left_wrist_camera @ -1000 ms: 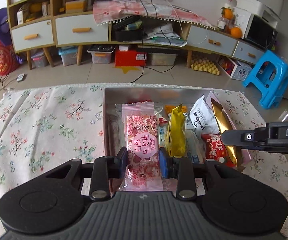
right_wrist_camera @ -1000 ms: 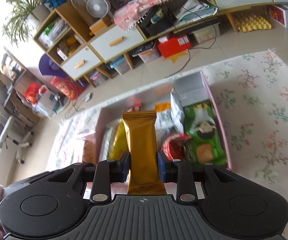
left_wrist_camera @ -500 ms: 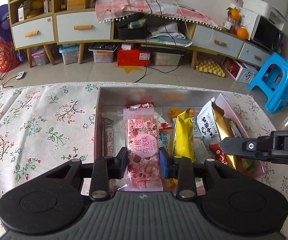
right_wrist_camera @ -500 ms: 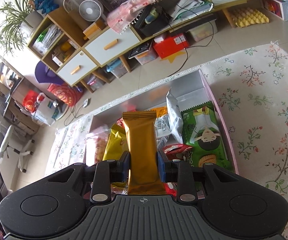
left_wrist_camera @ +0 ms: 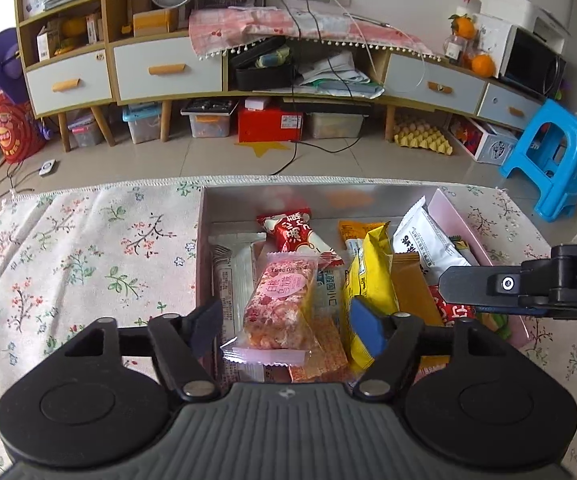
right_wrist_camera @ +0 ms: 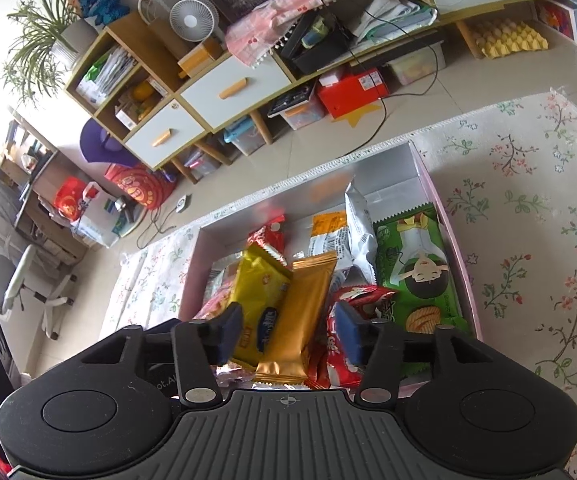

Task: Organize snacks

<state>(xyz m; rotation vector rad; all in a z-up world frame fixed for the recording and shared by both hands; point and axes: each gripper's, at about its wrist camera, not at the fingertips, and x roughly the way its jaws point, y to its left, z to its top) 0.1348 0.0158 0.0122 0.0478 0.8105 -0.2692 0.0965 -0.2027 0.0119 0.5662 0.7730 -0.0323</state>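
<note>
A pink-sided box (left_wrist_camera: pixel 204 240) with a silver inside stands on the floral cloth and holds several snack packets. My left gripper (left_wrist_camera: pixel 286 330) is open above the box's near end. A pink peach snack bar (left_wrist_camera: pixel 280 304) lies loose on the pile between its fingers. My right gripper (right_wrist_camera: pixel 286 334) is open too. A gold packet (right_wrist_camera: pixel 296 320) lies free between its fingers, leaning on a yellow packet (right_wrist_camera: pixel 258 300). The box also shows in the right wrist view (right_wrist_camera: pixel 454 236), with a green chip bag (right_wrist_camera: pixel 412 268) on its right side.
The floral cloth (left_wrist_camera: pixel 80 256) spreads to both sides of the box. My right gripper's body (left_wrist_camera: pixel 528 286) reaches in over the box's right edge in the left wrist view. Beyond lie tiled floor, low cabinets (left_wrist_camera: pixel 168 68) and a blue stool (left_wrist_camera: pixel 552 160).
Both grippers have opened. The pink bar and the gold packet have been let go and now lie in the box. Both grippers moved lower and closer over the box.
</note>
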